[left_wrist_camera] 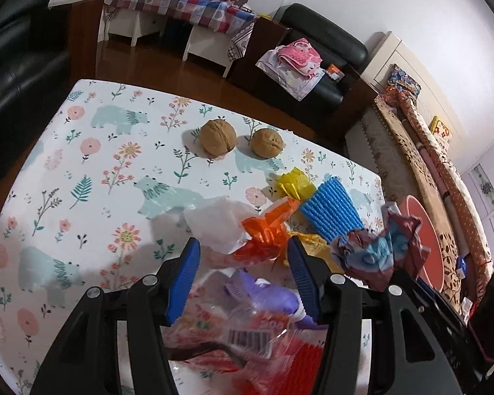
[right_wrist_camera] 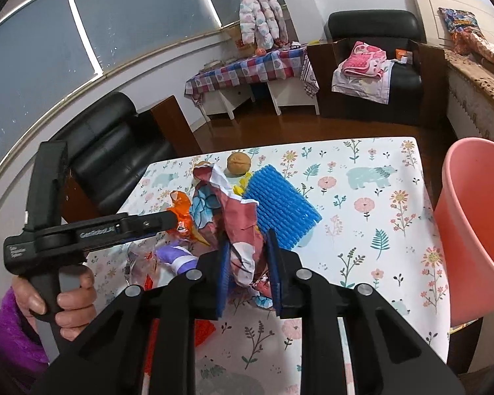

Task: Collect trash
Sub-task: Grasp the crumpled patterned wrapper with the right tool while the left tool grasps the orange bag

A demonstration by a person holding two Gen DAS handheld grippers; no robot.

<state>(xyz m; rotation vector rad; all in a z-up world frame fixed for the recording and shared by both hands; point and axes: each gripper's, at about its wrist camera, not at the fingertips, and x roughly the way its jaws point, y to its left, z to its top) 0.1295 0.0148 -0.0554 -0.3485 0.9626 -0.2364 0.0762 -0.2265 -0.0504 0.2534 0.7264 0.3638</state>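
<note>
My right claw [right_wrist_camera: 247, 263] grips the crumpled maroon-and-blue printed paper [right_wrist_camera: 237, 223]; the pink plastic bin [right_wrist_camera: 471, 230] lies to its right. My left claw [left_wrist_camera: 243, 263] hangs open over the orange cellophane wrapper [left_wrist_camera: 266, 233].

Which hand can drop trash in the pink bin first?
Probably the right. The right gripper is already shut on the crumpled paper, and the pink bin stands just beside it. The left gripper is open over the orange wrapper, holding nothing.
</note>
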